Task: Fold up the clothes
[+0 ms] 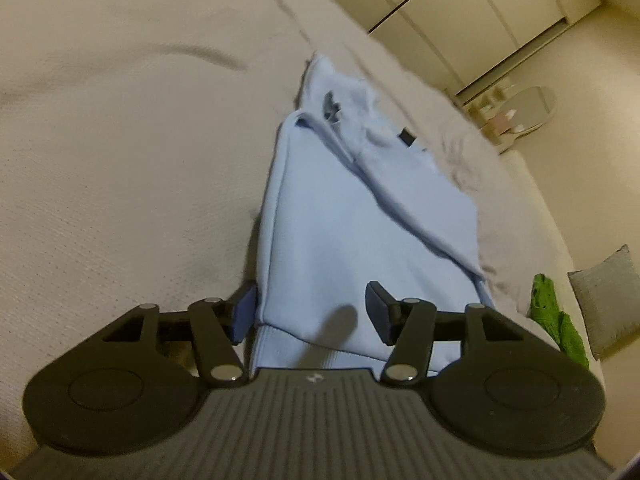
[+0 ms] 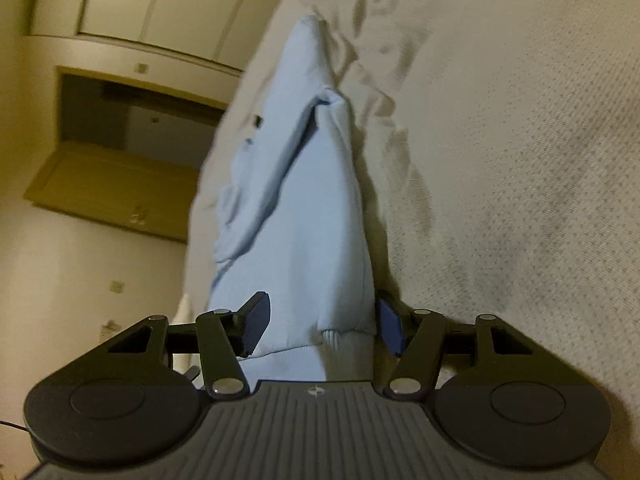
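A light blue sweatshirt (image 1: 340,216) lies on the cream bedspread (image 1: 120,160), folded lengthwise with a sleeve laid across it. Its ribbed hem points toward me. My left gripper (image 1: 311,312) is open; the hem's corner sits between its fingers (image 1: 244,312), which stand wide apart on either side of the cloth. In the right wrist view the same sweatshirt (image 2: 304,200) runs away along the edge of the bedspread (image 2: 500,160). My right gripper (image 2: 323,326) is open too, its fingers (image 2: 256,326) straddling the other hem corner without pinching it.
A green cloth (image 1: 556,320) and a grey cushion (image 1: 608,296) lie at the bed's right edge. Beyond are wardrobe doors (image 1: 460,12) and a small round table (image 1: 528,108). The right wrist view shows an open doorway (image 2: 132,128) and floor beside the bed.
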Motion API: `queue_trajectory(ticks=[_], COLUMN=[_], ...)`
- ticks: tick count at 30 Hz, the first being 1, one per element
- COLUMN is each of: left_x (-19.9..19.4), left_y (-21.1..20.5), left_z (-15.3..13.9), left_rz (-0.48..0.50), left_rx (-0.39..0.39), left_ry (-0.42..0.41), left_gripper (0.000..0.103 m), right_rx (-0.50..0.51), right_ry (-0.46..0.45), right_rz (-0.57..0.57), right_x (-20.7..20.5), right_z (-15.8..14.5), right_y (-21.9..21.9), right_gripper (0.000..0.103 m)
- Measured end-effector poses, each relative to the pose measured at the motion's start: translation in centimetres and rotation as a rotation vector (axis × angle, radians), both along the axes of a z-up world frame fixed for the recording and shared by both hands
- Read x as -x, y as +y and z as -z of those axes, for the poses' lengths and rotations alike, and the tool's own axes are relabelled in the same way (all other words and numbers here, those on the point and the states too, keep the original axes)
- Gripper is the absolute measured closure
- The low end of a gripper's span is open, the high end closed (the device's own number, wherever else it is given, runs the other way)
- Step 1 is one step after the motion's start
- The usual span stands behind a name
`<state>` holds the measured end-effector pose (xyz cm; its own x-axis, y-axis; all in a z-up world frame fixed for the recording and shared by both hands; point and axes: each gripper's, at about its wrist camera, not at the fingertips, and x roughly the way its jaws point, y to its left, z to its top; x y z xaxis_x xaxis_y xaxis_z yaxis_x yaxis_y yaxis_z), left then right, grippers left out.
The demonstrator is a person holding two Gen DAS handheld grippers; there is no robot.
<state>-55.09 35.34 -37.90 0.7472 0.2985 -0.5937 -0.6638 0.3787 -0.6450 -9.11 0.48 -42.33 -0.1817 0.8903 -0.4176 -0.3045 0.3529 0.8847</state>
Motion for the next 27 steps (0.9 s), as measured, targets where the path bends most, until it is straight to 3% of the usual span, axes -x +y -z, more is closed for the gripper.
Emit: queue_trajectory(ticks=[2,6,9,11,17,24,27], left_x=[0.1,0.2,0.3,1.0,2.6,0.1,-0.6], left_y=[-0.6,-1.1,-0.8,-0.3,1.3,2.9,2.9], left_z=[0.1,0.1,1.0,2.0,3.8,3.7,3.2], left_rz=[-0.014,-0.016,-0.031,-0.053,-0.084,0.0,0.035], left_rx=[-0.005,-0.007,0.0,0.038,0.115,0.09,0.055], left_ry=[-0.031,-0.079,-0.066,-0.1,-0.209,-0.191,-0.163], left_gripper=[0.047,0.048,0.063,0.074,0.076,0.075,0.083], right_rx=[-0.01,-0.006,-0.006,-0.015,-0.015,-0.012,-0.006], right_ry=[-0.015,0.003,-0.006,0.01,0.024,0.022,0.005], right_rz=[-0.006,-0.006,0.005,0.03,0.038,0.01,-0.006], right_x=[0.1,0.8,0.9,0.9,0.2,-0.4,-0.4], right_z=[0.1,-0.3,-0.1,0.3,1.0,1.8,1.5], right_y=[-0.4,-0.8,-0.5,-0.2,1.0,2.1,2.6], right_gripper=[0.052,0.052,0.052,0.052,0.058,0.058,0.058])
